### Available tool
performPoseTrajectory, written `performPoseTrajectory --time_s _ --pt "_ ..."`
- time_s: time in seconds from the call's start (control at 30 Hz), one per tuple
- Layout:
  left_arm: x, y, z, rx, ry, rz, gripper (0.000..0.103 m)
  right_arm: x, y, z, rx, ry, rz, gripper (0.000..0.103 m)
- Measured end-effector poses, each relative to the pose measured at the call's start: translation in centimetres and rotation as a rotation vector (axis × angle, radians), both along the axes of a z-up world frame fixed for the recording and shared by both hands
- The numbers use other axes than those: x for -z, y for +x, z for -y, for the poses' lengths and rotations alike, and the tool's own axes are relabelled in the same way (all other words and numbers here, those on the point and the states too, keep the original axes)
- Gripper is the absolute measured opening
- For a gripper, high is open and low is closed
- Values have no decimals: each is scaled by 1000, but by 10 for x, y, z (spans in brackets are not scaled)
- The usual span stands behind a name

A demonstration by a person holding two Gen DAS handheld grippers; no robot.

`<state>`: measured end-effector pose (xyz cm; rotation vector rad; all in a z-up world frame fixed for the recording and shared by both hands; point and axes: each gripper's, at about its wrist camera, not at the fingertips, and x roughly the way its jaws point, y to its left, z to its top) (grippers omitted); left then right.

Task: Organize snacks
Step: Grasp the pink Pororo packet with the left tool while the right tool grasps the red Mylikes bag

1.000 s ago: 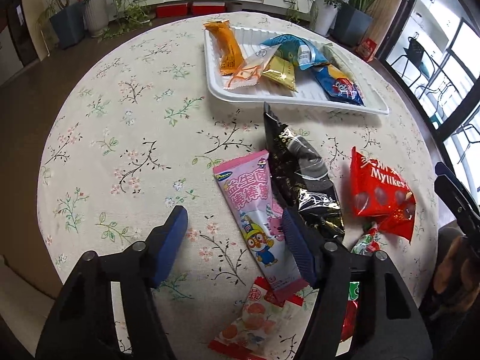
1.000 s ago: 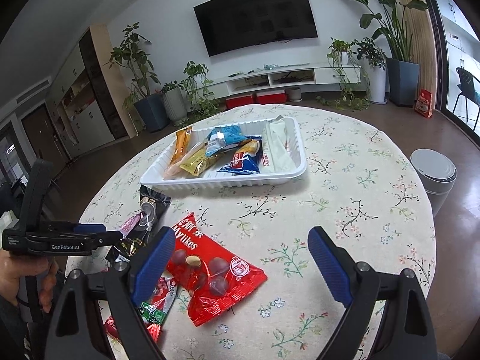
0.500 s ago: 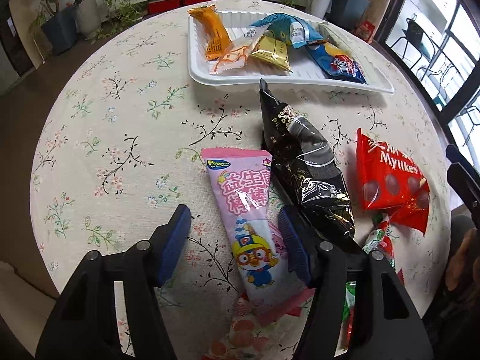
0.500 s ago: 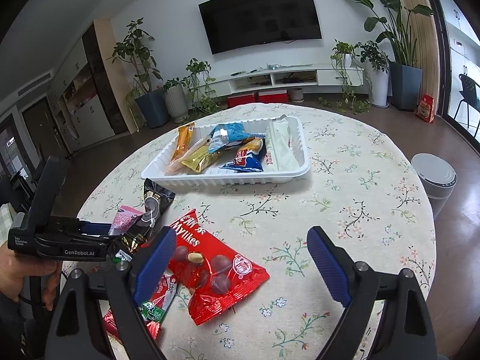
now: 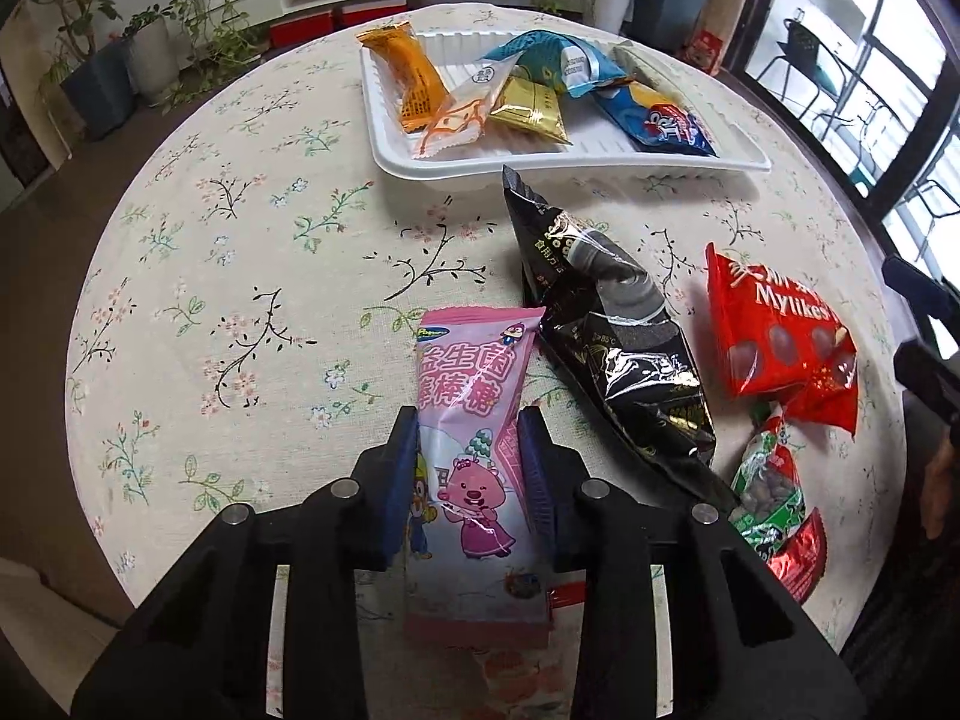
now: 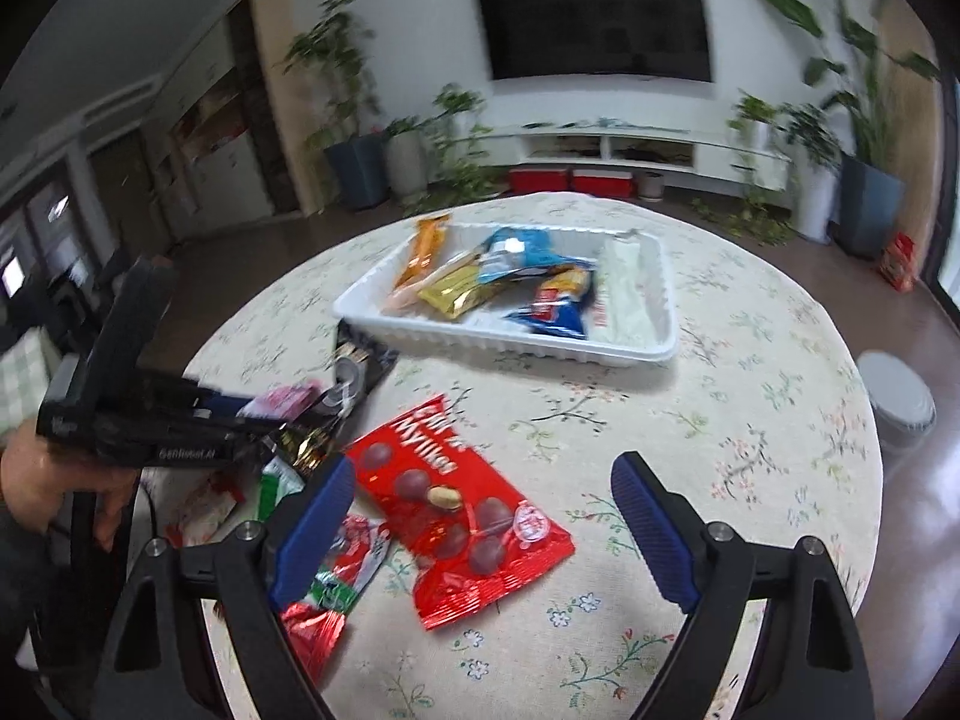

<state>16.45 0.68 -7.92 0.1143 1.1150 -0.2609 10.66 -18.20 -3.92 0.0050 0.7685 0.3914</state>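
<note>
Now the left gripper (image 5: 468, 468) is closing — pads touching the pink candy packet (image 5: 474, 450) between them.

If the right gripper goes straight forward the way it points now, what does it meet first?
Probably the red Mylikes bag, lying between the open right gripper fingers and just ahead; depth is uncertain, so it might reach the tablecloth beside it.

Wall-mounted television (image 6: 597, 21) above potted plants (image 6: 336, 96)

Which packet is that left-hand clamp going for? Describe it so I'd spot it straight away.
Start at the white tray of snacks on the round table, then come toward the near edge. Left of the long black bag lies the pink packet, between the closing left gripper pads. It alone is pastel pink with cartoon animals.
</note>
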Motion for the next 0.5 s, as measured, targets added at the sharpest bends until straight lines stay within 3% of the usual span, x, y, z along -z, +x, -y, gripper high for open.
performPoseTrajectory --time_s 0.17,0.5 --pt "-1 -3 -7 23 -9 7 29 4 5 -29 -178 -186 -31 89" --pt "-2 -9 -22 36 -63 20 27 33 48 -43 -282 -249 -202 87"
